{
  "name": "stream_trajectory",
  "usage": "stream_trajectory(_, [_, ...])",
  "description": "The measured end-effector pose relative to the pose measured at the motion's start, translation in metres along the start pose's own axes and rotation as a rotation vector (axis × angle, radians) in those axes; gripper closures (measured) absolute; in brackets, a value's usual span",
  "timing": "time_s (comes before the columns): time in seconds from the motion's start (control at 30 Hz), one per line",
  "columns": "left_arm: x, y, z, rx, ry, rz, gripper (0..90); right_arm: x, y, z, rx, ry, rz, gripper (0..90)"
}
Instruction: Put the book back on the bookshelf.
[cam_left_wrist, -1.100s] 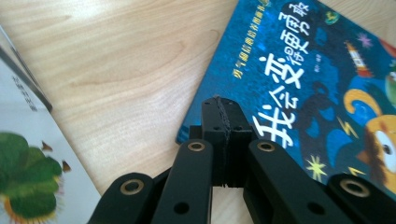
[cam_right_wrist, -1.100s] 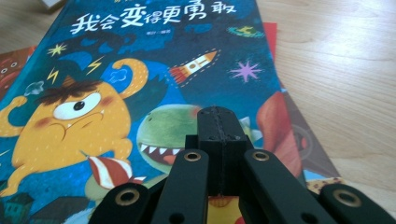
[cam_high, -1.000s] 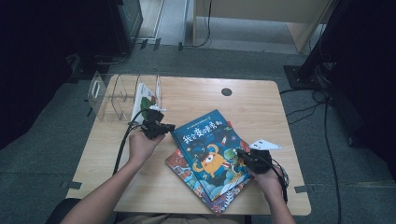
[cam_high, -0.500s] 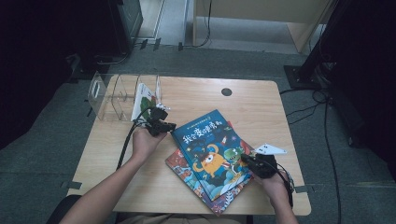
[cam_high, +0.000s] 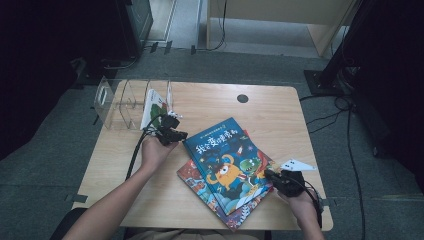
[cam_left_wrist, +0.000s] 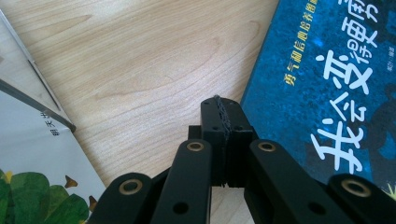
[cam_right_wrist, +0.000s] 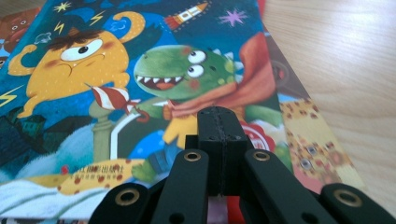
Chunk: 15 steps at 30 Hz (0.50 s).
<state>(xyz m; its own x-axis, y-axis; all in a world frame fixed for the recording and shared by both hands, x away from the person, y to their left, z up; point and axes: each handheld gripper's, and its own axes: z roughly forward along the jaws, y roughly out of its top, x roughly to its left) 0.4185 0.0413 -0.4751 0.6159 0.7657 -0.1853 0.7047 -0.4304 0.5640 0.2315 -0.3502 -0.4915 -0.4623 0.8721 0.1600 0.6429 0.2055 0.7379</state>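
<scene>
Blue book (cam_high: 227, 162) lying unlifted on red book (cam_high: 210, 192); both grippers' fingers (cam_right_wrist: 218, 122) pressing together, holding nothing; racking remaining.

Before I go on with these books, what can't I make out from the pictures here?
- Lower book: cover mostly hidden under the blue book, high view.
- Book in the clear rack: title too small, high view; cut off by the edge, left gripper view.
- Right hand-held gripper: whether its shut tips touch the blue cover.
</scene>
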Motion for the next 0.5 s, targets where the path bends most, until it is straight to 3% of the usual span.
stream_trajectory(0.2, [-0.003,-0.001,-0.001,0.010,0.008,0.026,90.0,-0.001,-0.008,-0.012,0.023,0.009,0.009,90.0])
stream_trajectory(0.37, [0.005,-0.002,0.003,0.035,0.001,-0.013,89.3,-0.001,-0.013,-0.018,0.036,0.019,0.015,90.0])
stream_trajectory(0.5, [0.001,-0.003,0.004,0.045,0.018,0.009,90.0,-0.001,-0.016,-0.021,0.037,0.046,0.048,90.0])
